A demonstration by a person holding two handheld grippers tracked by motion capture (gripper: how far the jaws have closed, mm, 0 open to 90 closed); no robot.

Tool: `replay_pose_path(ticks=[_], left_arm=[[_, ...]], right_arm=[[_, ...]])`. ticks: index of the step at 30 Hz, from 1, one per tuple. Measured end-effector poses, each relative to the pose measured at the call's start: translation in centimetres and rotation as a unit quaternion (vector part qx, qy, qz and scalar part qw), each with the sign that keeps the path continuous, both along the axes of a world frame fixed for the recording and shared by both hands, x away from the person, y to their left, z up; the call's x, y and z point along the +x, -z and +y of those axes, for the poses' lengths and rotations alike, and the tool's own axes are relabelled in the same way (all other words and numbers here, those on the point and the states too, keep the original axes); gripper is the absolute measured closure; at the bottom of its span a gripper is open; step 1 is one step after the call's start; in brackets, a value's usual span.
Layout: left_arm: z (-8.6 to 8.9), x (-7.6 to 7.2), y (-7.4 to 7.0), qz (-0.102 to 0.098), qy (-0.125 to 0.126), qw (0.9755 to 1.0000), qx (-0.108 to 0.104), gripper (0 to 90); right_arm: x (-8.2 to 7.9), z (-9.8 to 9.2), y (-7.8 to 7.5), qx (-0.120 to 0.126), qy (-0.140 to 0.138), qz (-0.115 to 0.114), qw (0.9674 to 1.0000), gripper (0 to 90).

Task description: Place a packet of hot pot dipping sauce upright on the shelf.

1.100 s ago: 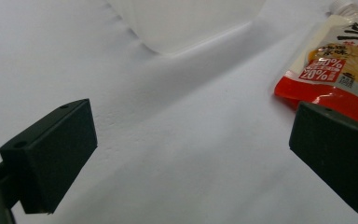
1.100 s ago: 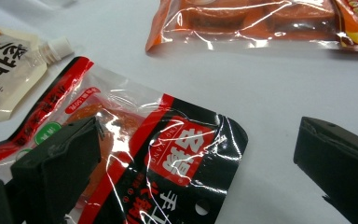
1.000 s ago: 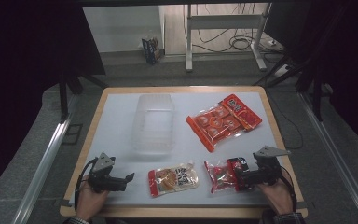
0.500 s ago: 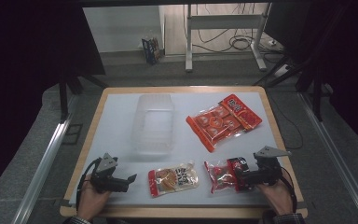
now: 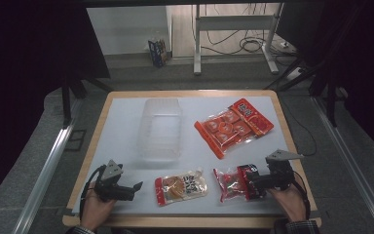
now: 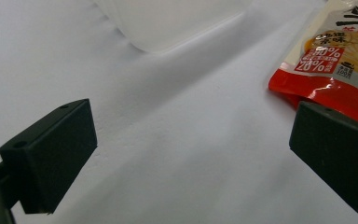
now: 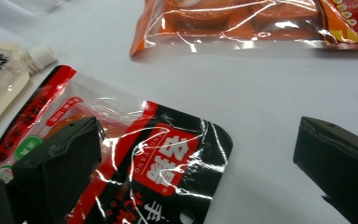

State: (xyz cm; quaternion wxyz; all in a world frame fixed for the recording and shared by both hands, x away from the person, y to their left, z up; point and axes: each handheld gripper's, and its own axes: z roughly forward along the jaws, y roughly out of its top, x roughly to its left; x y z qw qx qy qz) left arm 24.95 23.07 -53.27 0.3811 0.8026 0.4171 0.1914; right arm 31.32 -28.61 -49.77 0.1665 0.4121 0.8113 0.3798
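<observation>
Looks like packing snack packs into the clear plastic bin (image 5: 160, 129), w/ nothing done yet: bin is empty, all 3 packs lie on the white surface (image 5: 121, 122).

Right tongs (image 5: 251, 182) sit near-right of the bin, spread wide, one jaw over the black-and-red snack pack (image 7: 135, 154), other jaw on bare surface beside it; not pinched, pack lies flat. So this is approach to 1st grasp, judged from the jaws straddling the pack's edge.

Left tongs (image 5: 137, 186) near-left of the bin, also released, gripping nothing; cream-and-red pouch (image 5: 181, 185) lies just beyond them, nearer than the bin.

Big orange pack (image 5: 233, 126) is right of the bin, untouched.

Left to do, as I read it: clench on black-red pack, lift, drop in bin, then same for pouch & orange pack
</observation>
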Motion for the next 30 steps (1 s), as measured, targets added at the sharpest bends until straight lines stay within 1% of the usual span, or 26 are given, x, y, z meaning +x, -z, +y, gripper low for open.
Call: replay_pose_path(ticks=[4,11,14,18,20,21,22,26,30], left_arm=[[-0.1,0.0,0.0,-0.001,0.000,1.0000,0.001,0.7],[-0.1,0.0,0.1,-0.001,0.001,1.0000,0.003,0.8],[-0.1,0.0,0.1,0.002,0.006,1.0000,-0.002,1.9],[-0.1,0.1,0.1,0.002,0.008,1.0000,-0.002,2.1],[-0.1,0.1,0.1,0.003,0.009,0.9999,-0.004,2.0],[-0.1,0.1,0.1,0.002,0.010,0.9999,-0.013,2.0],[0.0,0.1,0.1,0.002,0.011,0.9998,-0.016,1.9],[0.1,0.1,0.0,0.000,0.009,0.9997,-0.024,1.6],[0.2,0.2,0.1,0.000,0.009,0.9997,-0.023,1.3]], right_arm=[[0.5,-0.3,0.1,-0.009,-0.002,0.007,0.9999,1.8],[1.2,-0.9,-0.2,0.001,0.005,0.008,1.0000,1.7],[1.5,-1.1,-0.4,0.001,0.008,0.008,0.9999,1.7],[2.0,-1.4,-0.6,0.000,0.011,0.011,0.9999,1.6],[2.2,-1.5,-0.6,-0.002,0.012,0.011,0.9999,1.5],[2.4,-1.6,-0.7,-0.005,0.013,0.009,0.9999,1.5],[2.5,-1.7,-0.8,-0.006,0.012,0.009,0.9999,1.5],[2.9,-1.8,-1.0,-0.009,0.016,0.009,0.9998,1.3],[3.9,-2.2,-1.1,-0.019,0.023,0.003,0.9995,0.7]])
